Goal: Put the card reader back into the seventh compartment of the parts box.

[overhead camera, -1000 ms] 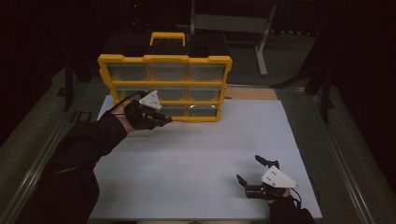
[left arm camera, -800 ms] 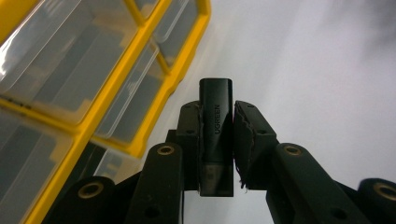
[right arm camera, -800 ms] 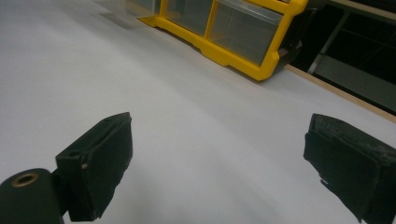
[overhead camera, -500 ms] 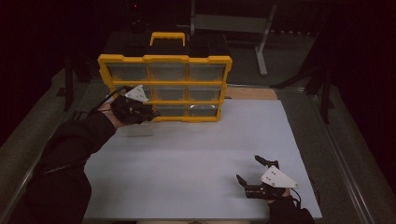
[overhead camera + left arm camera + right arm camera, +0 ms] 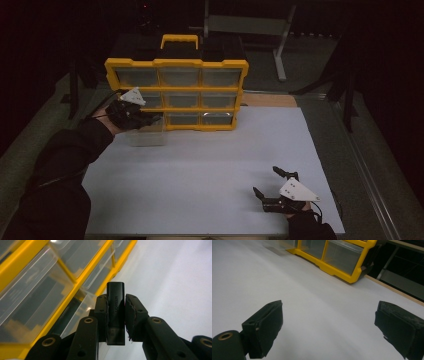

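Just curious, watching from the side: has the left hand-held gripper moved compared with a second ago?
Yes. The left hand-held gripper has slid toward the picture's left along the yellow drawer box, from its middle column to its left edge, holding a small black adapter.

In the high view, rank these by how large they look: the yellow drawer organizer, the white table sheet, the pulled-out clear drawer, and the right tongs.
1. White table sheet
2. Yellow drawer organizer
3 and 4. Clear drawer and right tongs: they look about alike, and the tongs sit nearer the camera, so I leave them unranked.
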Demonstrator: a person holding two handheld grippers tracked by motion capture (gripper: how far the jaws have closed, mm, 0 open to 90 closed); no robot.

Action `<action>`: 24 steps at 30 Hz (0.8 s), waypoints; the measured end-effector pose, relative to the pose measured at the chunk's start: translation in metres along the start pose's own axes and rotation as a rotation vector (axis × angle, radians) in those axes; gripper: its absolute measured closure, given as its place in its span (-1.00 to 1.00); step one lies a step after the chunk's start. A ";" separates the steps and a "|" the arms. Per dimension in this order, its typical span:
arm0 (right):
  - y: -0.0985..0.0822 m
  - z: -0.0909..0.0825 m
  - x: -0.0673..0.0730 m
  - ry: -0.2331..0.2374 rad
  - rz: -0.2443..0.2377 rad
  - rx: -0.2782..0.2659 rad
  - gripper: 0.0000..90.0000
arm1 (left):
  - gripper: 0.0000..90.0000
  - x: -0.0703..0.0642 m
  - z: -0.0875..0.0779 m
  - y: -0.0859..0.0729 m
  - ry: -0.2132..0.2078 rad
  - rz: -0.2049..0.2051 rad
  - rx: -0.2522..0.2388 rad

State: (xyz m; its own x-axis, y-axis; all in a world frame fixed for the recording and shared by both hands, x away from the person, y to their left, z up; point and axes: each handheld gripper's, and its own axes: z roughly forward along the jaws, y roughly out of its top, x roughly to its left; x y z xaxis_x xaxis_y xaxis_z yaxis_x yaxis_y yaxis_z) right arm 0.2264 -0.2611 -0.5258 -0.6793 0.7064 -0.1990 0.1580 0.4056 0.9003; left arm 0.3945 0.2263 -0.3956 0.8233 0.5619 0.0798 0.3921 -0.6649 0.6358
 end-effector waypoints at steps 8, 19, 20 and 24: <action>0.000 0.000 0.000 0.004 -0.001 0.004 -0.82 | 0.63 0.007 -0.003 -0.010 0.017 -0.031 -0.012; 0.000 0.000 0.000 0.001 -0.005 -0.001 -0.82 | 0.63 0.015 0.006 -0.025 0.020 -0.075 -0.028; 0.000 0.000 0.000 -0.001 -0.002 -0.001 -0.82 | 0.63 0.016 0.007 -0.026 0.024 -0.078 -0.026; 0.000 0.000 0.000 -0.001 -0.002 0.001 -0.82 | 0.63 0.019 0.015 -0.032 0.020 -0.103 -0.030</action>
State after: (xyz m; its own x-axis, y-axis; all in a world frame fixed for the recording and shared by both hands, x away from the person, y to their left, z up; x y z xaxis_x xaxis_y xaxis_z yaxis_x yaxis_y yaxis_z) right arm 0.2263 -0.2611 -0.5260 -0.6792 0.7058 -0.2014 0.1574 0.4081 0.8993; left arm 0.4042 0.2508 -0.4259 0.7710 0.6362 0.0279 0.4612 -0.5881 0.6644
